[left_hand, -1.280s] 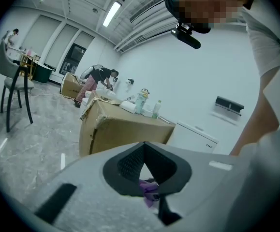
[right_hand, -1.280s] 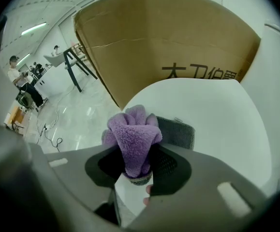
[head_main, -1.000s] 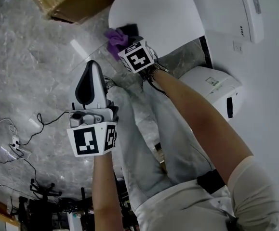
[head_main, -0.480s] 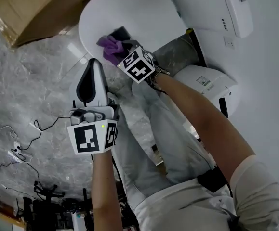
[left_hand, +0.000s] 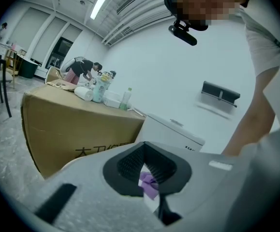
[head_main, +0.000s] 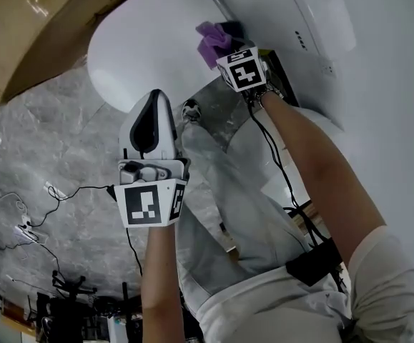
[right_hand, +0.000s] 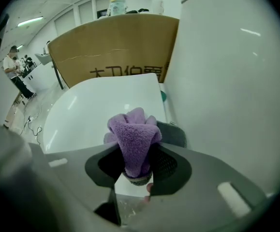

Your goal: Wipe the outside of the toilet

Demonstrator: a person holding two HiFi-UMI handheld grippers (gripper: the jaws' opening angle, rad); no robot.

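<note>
Cloth: one purple microfibre cloth (right_hand: 132, 129), bunched into a wad. Your right gripper (right_hand: 137, 168) has it pinched at the base, jaws clamped tight, with the plush end standing out past the tips. In the head view the wad sits top centre of the frame, at the back of the closed toilet lid (head_main: 142, 45) and just beside the tank (head_main: 314, 9). Whether it presses on the surface cannot be told.

Left gripper (left_hand: 144, 159): jaws drawn together to a thin slit, nothing between them. It is held mid-frame in the head view, off the toilet (head_main: 121, 70).

Handling, judged: the cloth is light, soft and compressible, and would flop and drag if you gripped it by a corner. A hold at the folded base looks right. The toilet's surfaces are hard, glossy and probably slick, so you should press rather than skim.

Count: one cloth, one toilet, two grippers, one cardboard box (head_main: 35, 27) at upper left.
</note>
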